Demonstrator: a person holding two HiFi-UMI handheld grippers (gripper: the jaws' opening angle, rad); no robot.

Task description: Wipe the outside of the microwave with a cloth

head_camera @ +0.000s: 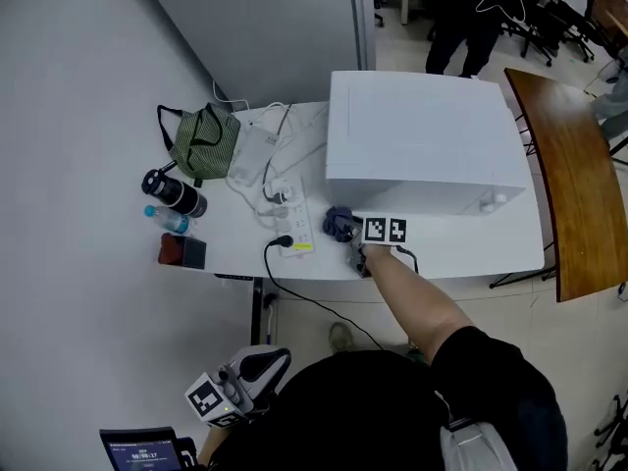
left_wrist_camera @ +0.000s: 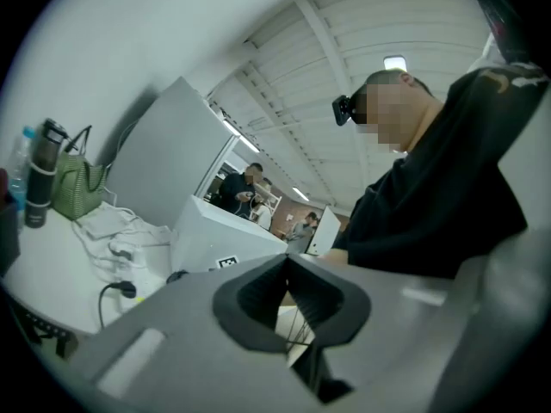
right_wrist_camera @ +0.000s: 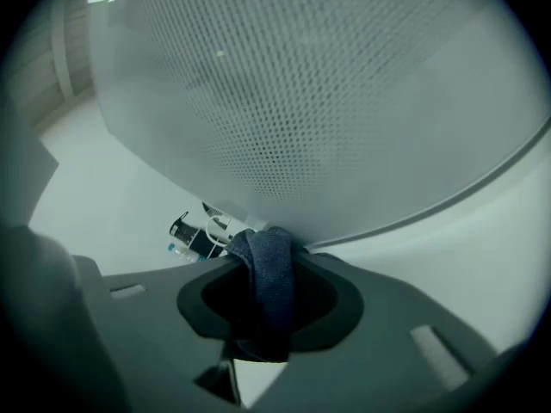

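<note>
Closest to me, low in the bottom left of the head view, the left claw (head_camera: 231, 386) hangs down by the person's side, away from the tabletop (head_camera: 235, 251). Its two jaws are pressed together with nothing in them, so I think it is just resting while the other one does the work. Next, the person's arm stretches out to the middle of the frame. There the right claw (right_wrist_camera: 274, 308) is squeezed tight on a bunched-up blue cloth (head_camera: 339, 222). The cloth is pushed right up against the front of the white microwave (head_camera: 422, 145), down near its lower left corner, and it has to touch the front to rub it clean. To the left on the tabletop lie a white power strip (head_camera: 299, 226), a green bag (head_camera: 204, 143) and a dark bottle (head_camera: 174, 191), off to the side of the wiping. Far back, at the top of the frame, other people (head_camera: 471, 8) stand about.
</note>
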